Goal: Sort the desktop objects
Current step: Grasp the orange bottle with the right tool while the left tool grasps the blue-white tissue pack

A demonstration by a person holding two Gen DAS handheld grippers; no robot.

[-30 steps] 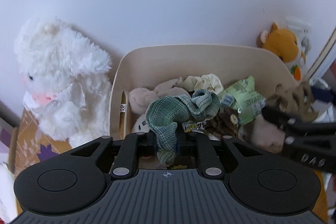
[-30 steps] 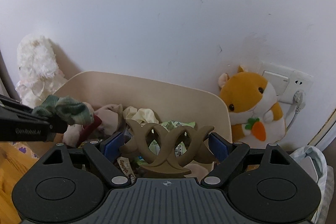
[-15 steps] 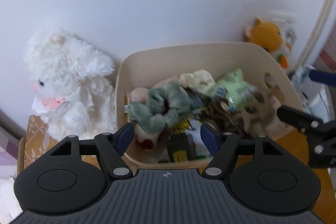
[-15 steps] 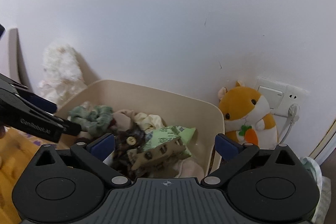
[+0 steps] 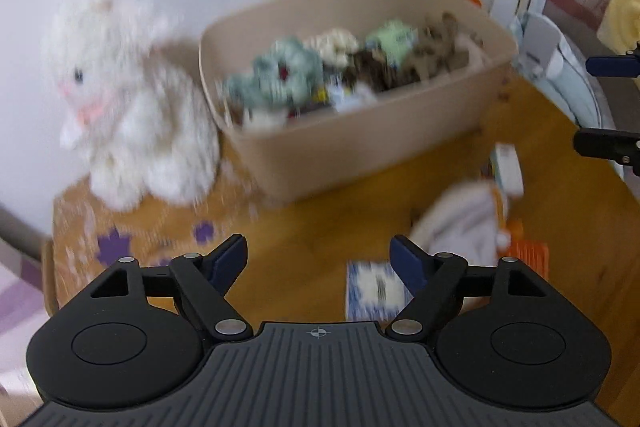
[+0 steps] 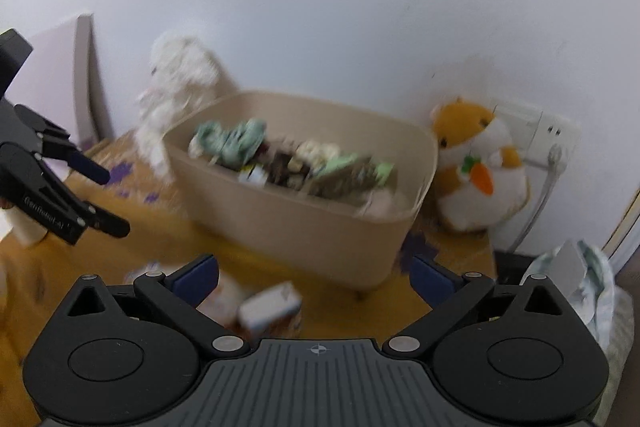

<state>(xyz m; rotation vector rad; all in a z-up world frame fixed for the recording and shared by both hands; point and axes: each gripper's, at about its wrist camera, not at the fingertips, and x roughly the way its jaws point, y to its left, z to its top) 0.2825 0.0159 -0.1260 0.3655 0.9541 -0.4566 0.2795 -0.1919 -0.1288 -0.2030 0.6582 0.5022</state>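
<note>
Beige plastic bin sits on the orange wood surface against the white wall, packed w/ sorted bits: green scrunchie at its left end, brown claw clip toward the right, green packet btwn them. Left tongs are opening, nothing btwn the jaws; right tongs spread wide, also empty. Both hang over the surface, clear of the bin. Unsorted stuff near left tongs: blue-white packet, white cloth, small white box. White plush crowds the bin's left wall, orange hamster plush its right, by a wall socket. All motion-blurred.
</note>
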